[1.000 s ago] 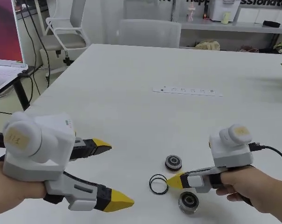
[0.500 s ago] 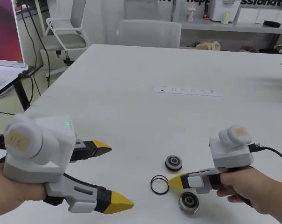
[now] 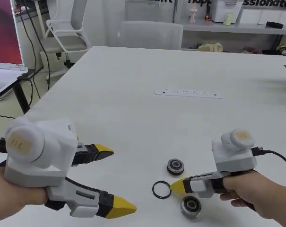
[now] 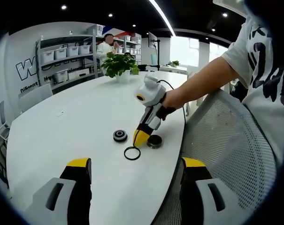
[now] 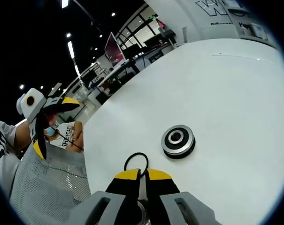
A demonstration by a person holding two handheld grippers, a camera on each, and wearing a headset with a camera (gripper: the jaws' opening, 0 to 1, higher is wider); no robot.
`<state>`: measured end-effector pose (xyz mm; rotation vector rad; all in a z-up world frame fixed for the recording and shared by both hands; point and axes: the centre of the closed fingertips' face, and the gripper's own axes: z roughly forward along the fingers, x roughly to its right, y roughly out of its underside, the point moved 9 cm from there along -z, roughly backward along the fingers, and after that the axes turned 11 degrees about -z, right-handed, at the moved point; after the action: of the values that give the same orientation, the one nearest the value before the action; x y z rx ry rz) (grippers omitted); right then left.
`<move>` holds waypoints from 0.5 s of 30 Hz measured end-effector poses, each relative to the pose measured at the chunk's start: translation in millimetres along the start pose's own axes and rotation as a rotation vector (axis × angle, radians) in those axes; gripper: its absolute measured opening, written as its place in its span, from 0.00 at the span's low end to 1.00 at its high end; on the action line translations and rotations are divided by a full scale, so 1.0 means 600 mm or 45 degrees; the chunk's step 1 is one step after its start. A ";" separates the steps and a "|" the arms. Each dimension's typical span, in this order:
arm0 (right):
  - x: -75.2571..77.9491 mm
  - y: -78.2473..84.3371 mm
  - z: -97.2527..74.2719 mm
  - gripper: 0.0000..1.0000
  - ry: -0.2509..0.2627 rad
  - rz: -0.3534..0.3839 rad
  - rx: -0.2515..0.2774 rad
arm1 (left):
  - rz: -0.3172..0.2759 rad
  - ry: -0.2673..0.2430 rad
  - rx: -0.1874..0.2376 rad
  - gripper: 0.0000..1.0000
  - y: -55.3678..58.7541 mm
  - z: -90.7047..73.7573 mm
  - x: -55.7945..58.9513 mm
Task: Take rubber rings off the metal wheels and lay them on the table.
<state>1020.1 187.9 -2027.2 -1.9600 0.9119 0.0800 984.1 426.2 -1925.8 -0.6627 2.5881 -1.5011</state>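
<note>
Black rubber ring (image 3: 161,189) is seen lying flat on the tabletop (image 3: 133,94), just ahead of the right gripper (image 3: 173,185), whose jaws are pressed together. The left gripper (image 3: 120,178) is held well apart from it, jaws spread wide.

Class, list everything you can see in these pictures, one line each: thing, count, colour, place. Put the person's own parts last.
table: one, white, under everything
metal wheels: two, silver and black, near edge of table
rubber ring: one, black, flat on table beside the wheels
power strip: one, white, mid-table
chair: one, pale grey, far end
plant: one, green, table's right side
left gripper: one, white, yellow tips, open, near left
right gripper: one, white, yellow tips, shut, at the ring
hands: two, holding the grippers
</note>
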 end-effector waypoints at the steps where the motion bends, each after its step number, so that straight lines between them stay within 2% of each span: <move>1: 0.000 0.001 0.000 0.02 0.000 -0.003 -0.003 | 0.000 0.000 0.000 0.75 0.000 0.000 0.000; 8: -0.001 0.001 0.001 0.03 0.003 -0.023 -0.010 | -0.006 -0.002 0.000 0.75 0.002 0.000 0.001; 15: -0.001 -0.011 -0.013 0.05 0.008 -0.027 0.028 | -0.014 -0.008 -0.009 0.74 0.008 -0.004 -0.004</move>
<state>1021.7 184.3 -2017.9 -1.9502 0.8926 0.0512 983.9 430.9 -1929.1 -0.6823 2.5908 -1.4907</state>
